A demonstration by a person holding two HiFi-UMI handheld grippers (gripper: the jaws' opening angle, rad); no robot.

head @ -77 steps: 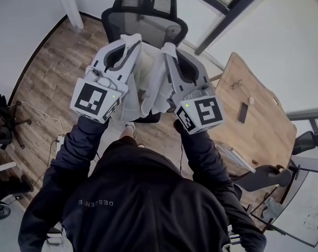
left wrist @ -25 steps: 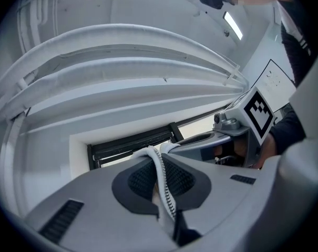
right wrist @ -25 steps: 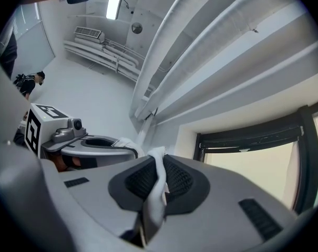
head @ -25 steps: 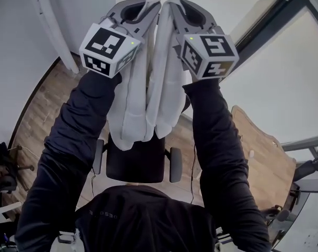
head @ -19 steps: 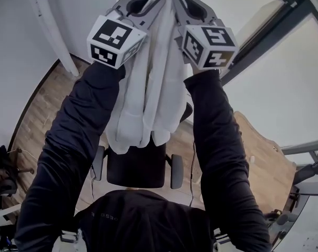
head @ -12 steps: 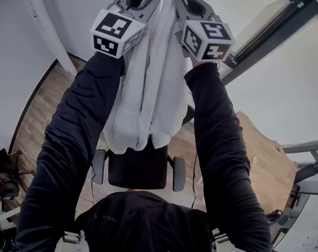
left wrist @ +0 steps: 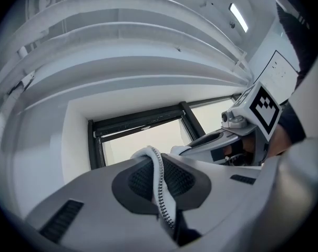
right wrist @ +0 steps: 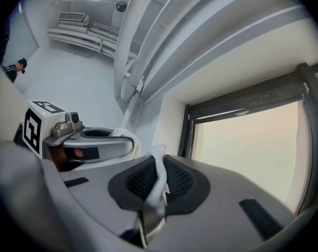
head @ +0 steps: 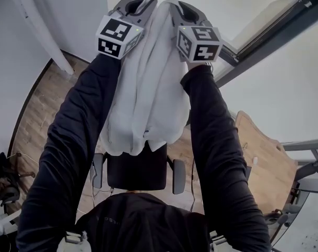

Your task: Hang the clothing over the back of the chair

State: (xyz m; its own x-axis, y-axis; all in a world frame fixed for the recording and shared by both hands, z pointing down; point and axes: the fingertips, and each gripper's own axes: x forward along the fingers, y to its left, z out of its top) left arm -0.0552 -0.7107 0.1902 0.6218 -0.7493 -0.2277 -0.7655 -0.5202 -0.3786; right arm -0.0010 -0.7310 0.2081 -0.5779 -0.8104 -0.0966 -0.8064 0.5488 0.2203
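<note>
Left gripper (head: 139,1) is clamped tight on the jacket (head: 148,88) by its zip edge, and right gripper (head: 173,7) pinches the other edge. Over the last second both came forward and lower, so the jacket now hangs spread, its hem over the chair (head: 137,173) and not yet draped. The chair back is hidden behind cloth, with open floor (head: 43,114) left and window frame (head: 264,38) and table (head: 264,151) crowding right.

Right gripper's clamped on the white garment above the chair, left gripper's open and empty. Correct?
No. The left gripper isn't open and empty: the left gripper view shows its jaws shut on the white garment, at a zipper edge. The right gripper clamps it too, above the chair.
</note>
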